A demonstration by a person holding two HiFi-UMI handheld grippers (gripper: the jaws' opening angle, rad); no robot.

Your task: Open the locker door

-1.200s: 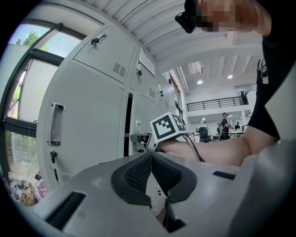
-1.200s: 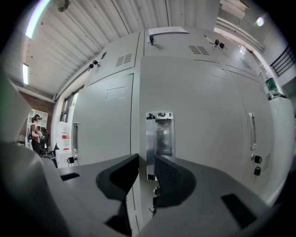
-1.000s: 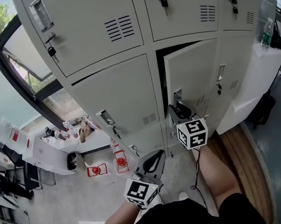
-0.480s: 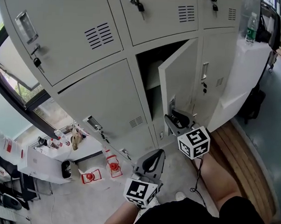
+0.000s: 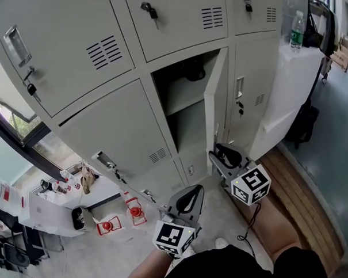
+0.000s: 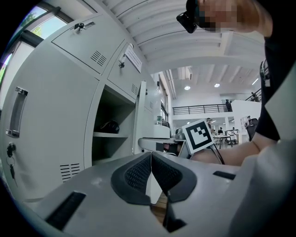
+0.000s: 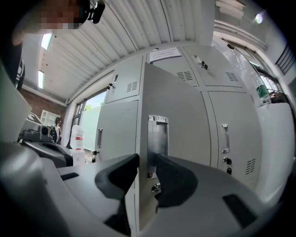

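Door point(image 7: 180, 106) wider; R claw point(image 7: 147, 163) jaws, just-opening, astride edge.

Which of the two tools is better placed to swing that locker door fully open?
Right. The right tool straddles the edge of the locker door by its handle; its jaws have just been opening. The left tool hangs back, jaws together and empty, short of the door.

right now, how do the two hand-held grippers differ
The left hand-held gripper has its jaws shut on nothing; the right hand-held gripper has jaws apart, just opening, with the handle of the open locker door between them. The left hangs back from the lockers; the right is at the door. Both carry a marker cube.
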